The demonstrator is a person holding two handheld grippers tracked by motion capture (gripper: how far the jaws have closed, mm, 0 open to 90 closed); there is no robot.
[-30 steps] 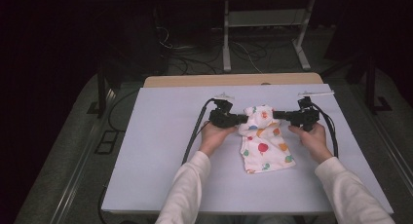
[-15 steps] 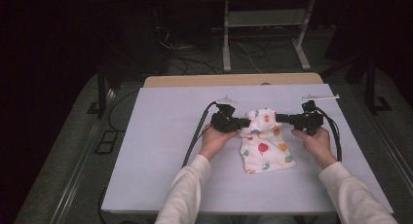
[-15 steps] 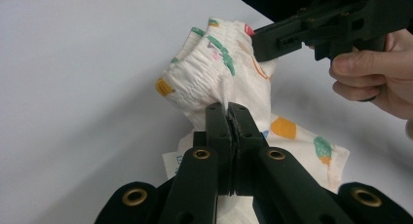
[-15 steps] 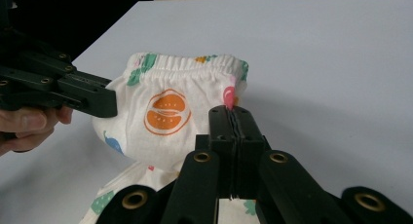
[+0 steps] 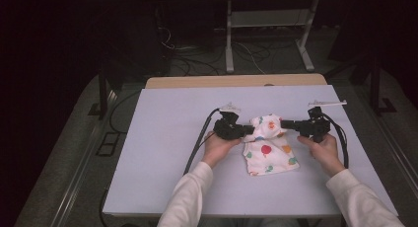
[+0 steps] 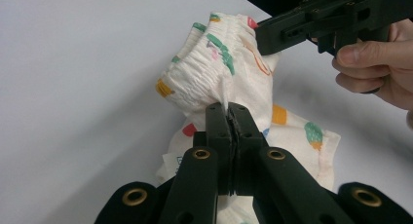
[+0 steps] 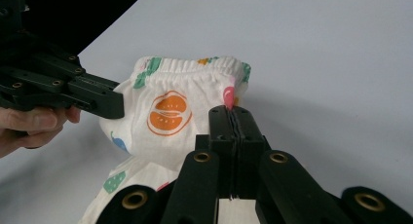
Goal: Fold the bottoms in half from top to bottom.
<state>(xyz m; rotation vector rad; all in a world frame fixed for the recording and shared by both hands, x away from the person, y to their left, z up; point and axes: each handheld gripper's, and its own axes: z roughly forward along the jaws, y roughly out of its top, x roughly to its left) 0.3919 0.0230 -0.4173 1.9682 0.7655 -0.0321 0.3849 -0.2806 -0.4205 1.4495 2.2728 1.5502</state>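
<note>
Cloth is what both grippers are working on: a small white garment printed with orange, red and green fruit shapes is lying near the middle of the pale bench, with its gathered elastic waistband lifted off the surface and its lower part resting flat toward the person.

From the high view, the left gripper is reaching in from the left side of the waistband and the right gripper is reaching in from the right, so the raised band is sitting between them. A hand is wrapping around the left gripper's body, and the other hand is holding the right one; black cables are trailing from both back across the bench.

In the left gripper view, the left gripper is keeping its fingers pressed together with a thin fold of the white fabric pinched at the tips, just below the bunched waistband. The right gripper is showing farther off, biting the band's far edge.

In the right gripper view, the right gripper is likewise clamping its fingers tight on the garment's edge beside a pink print, while the left gripper is gripping the opposite side next to an orange-slice print.
</note>
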